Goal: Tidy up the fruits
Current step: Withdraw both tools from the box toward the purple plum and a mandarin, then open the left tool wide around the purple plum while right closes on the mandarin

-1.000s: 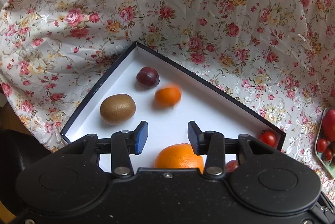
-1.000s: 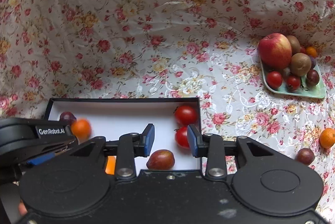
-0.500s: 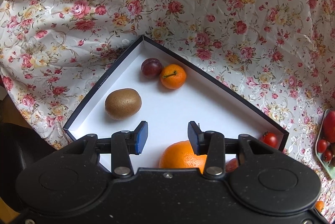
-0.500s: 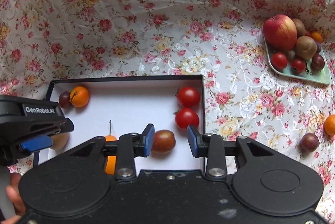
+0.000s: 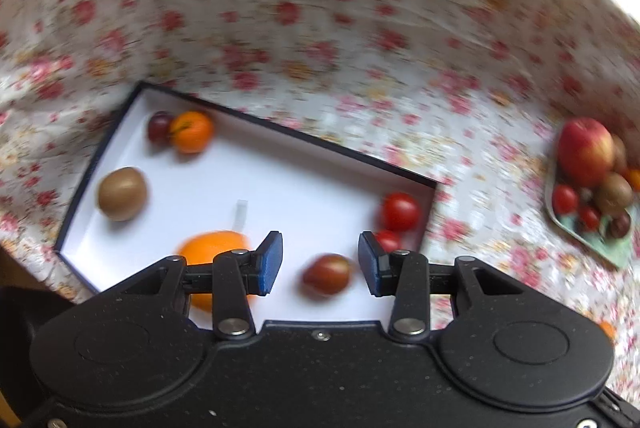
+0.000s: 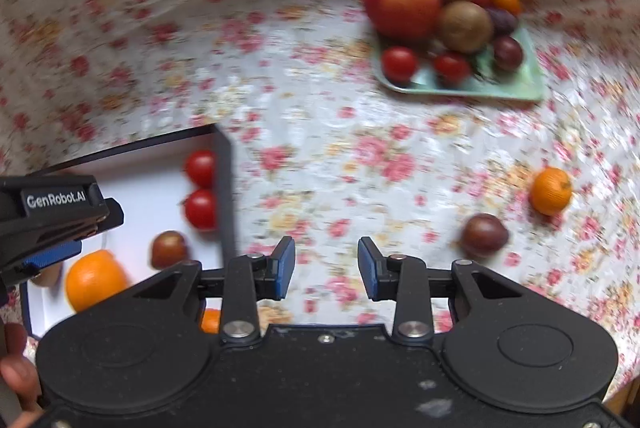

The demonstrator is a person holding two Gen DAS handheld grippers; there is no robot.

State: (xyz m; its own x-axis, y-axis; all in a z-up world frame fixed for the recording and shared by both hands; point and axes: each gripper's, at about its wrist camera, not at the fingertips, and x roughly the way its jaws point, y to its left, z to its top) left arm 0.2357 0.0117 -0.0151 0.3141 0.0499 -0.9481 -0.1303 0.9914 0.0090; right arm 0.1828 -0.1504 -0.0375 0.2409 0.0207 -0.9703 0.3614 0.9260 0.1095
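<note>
My fingers (image 5: pixel 320 264) on the left and those on the right (image 6: pixel 326 268) gape empty, both swung rightward off the box (image 5: pixel 248 124), which now holds a small mandarin (image 5: pixel 191 131) beside its plum (image 5: pixel 158 126). More fruit waits on the flowered worktop (image 6: pixel 320 132): a loose plum (image 6: pixel 485 235), a mandarin (image 6: pixel 551 190), and the green tray (image 6: pixel 520 92) far right.

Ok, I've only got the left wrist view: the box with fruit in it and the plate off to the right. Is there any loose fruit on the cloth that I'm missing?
Observer: Yes. The right wrist view shows a dark plum lying on the tablecloth, well outside the box.
Operator: Anything near it?
Observer: A small orange sits up and to the right of the plum in that view, not touching it.
Operator: And the right gripper?
Observer: The right gripper is open and empty, over the tablecloth between the box and the plum.
</note>
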